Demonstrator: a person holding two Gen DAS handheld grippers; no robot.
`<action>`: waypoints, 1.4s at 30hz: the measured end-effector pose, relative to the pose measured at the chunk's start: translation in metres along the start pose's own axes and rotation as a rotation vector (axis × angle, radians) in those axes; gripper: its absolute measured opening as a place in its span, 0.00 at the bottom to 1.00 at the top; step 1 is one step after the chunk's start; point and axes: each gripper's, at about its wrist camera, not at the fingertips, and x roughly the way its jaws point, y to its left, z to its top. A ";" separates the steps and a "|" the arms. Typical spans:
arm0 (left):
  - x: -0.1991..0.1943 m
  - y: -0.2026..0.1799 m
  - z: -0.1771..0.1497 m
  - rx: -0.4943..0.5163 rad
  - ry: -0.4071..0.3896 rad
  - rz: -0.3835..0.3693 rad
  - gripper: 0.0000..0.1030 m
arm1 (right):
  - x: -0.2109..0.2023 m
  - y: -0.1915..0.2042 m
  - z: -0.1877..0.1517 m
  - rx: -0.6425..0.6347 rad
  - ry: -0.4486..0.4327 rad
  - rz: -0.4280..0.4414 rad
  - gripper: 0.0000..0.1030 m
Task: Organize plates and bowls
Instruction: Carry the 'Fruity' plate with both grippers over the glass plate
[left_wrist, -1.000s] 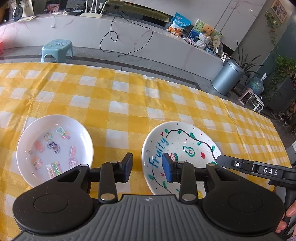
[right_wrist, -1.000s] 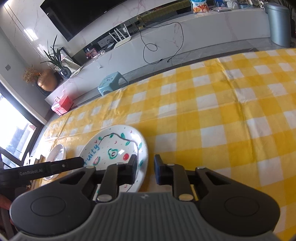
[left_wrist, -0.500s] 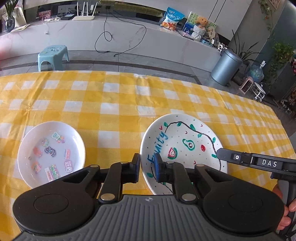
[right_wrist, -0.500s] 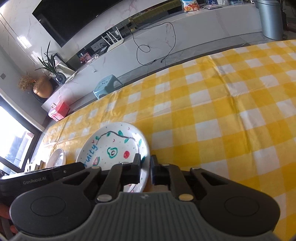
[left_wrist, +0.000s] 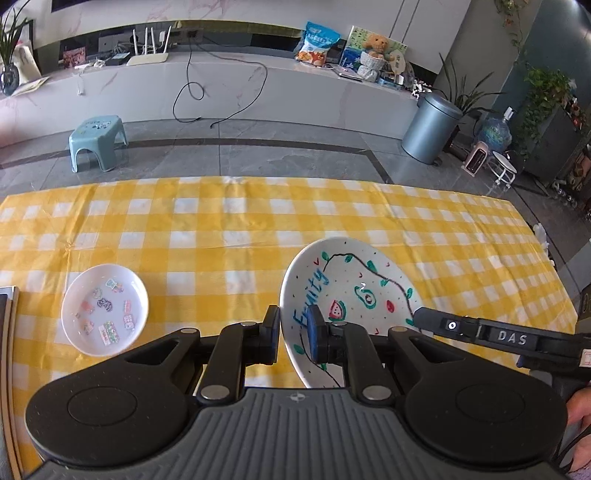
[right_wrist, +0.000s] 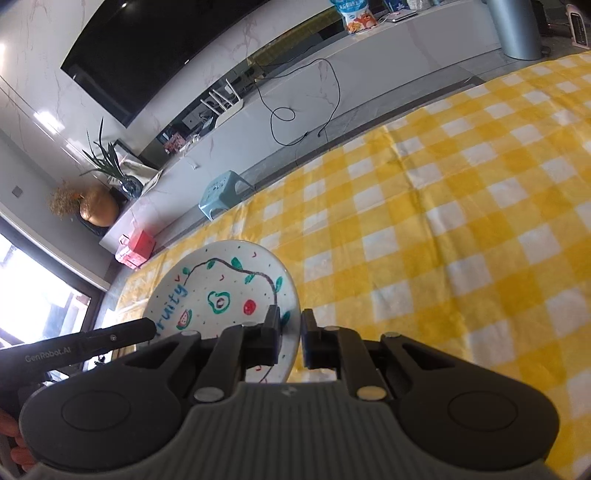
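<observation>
Both grippers are clamped on the fruity plate (left_wrist: 354, 291): left gripper (left_wrist: 293, 334) lower centre, right gripper (right_wrist: 290, 341) on its right rim. Sticker dish (left_wrist: 105, 314) sits lower left.

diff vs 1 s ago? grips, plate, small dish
Both grippers closed on the Fruity plate: left gripper on its left rim, right gripper on the opposite rim. The plate has been lifted and now tilts off the checked cloth. The small sticker dish stayed in place.
</observation>
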 end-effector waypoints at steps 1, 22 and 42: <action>-0.005 -0.007 -0.002 -0.003 0.007 0.004 0.16 | -0.009 -0.002 -0.002 0.006 -0.005 0.000 0.10; -0.046 -0.120 -0.106 -0.130 0.059 -0.086 0.14 | -0.156 -0.084 -0.075 0.071 -0.045 -0.123 0.09; -0.019 -0.107 -0.175 -0.284 0.130 -0.005 0.14 | -0.152 -0.080 -0.116 -0.055 0.012 -0.205 0.08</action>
